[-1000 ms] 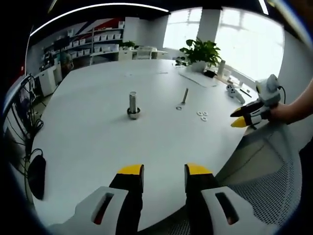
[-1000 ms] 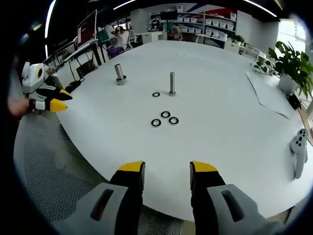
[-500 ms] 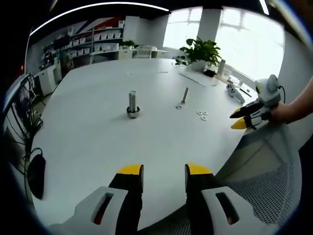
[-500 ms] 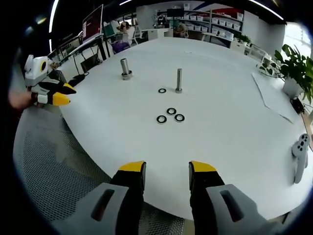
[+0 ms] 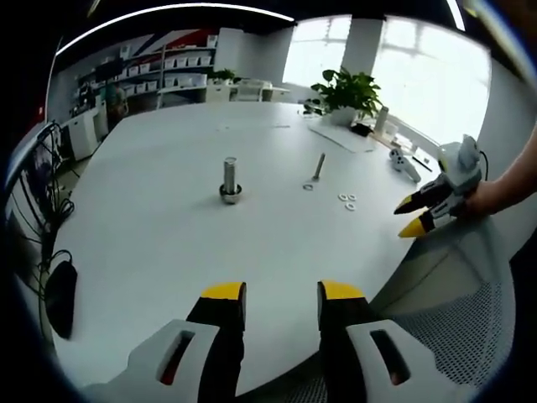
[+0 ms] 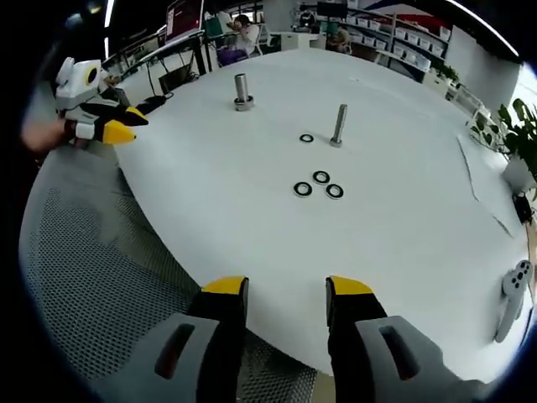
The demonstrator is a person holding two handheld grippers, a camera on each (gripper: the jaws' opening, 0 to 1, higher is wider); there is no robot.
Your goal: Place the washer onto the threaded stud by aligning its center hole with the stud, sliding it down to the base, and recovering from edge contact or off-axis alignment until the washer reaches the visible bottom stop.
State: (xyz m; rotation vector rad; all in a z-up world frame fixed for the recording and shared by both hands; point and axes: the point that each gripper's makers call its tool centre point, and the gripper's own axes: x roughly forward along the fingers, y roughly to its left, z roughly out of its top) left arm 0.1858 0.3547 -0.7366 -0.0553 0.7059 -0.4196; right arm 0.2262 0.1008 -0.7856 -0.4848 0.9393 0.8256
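Both grippers' jaws gape empty, well short of washers (image 6: 320, 177) beside stud (image 6: 340, 126)

Three washers (image 6: 320, 185) flat on table, near upright stud (image 6: 340, 126).

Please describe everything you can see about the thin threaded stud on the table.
The threaded stud is a slim grey metal rod standing upright on the white table, nothing gripping it. One dark washer lies flat beside its base, apart from it. Three more washers lie nearer the right gripper. In the left gripper view the stud looks tilted.
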